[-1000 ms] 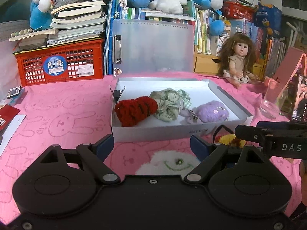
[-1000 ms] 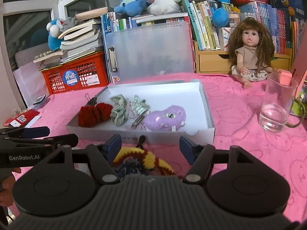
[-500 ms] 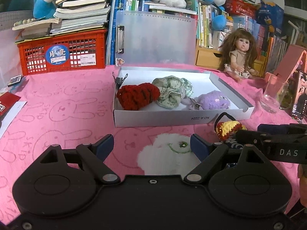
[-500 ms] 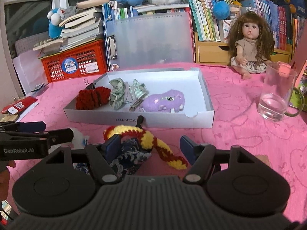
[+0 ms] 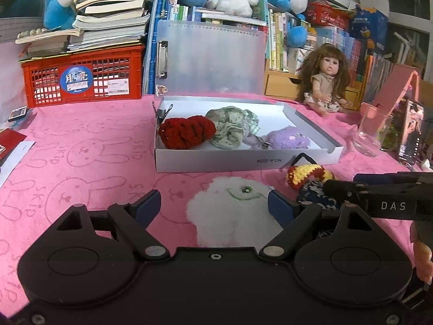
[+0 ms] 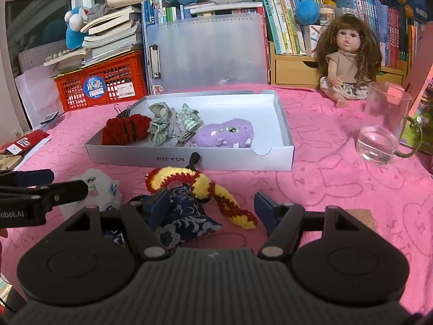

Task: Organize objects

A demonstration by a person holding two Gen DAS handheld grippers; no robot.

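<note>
Pink bunny-print tablecloth; crowded bookshelf behind; perhaps a window left.

White box, shallow, lid off, sits on pink cloth; printed label on front wall reads upside down. Inside, L to R: red knitted piece w/ black binder clip at its back-left corner; green-and-white checked cloth, crumpled; metal hair clip just in front of cloth; purple plush, face up, eyes visible. Right part of box bare. Outside, in front of box: white fluffy plush w/ green stitched eye; yellow-and-red knitted band, curved, w/ black loop near box wall, draped over dark blue patterned pouch. Pouch lies flat, just beside white plush.
</note>
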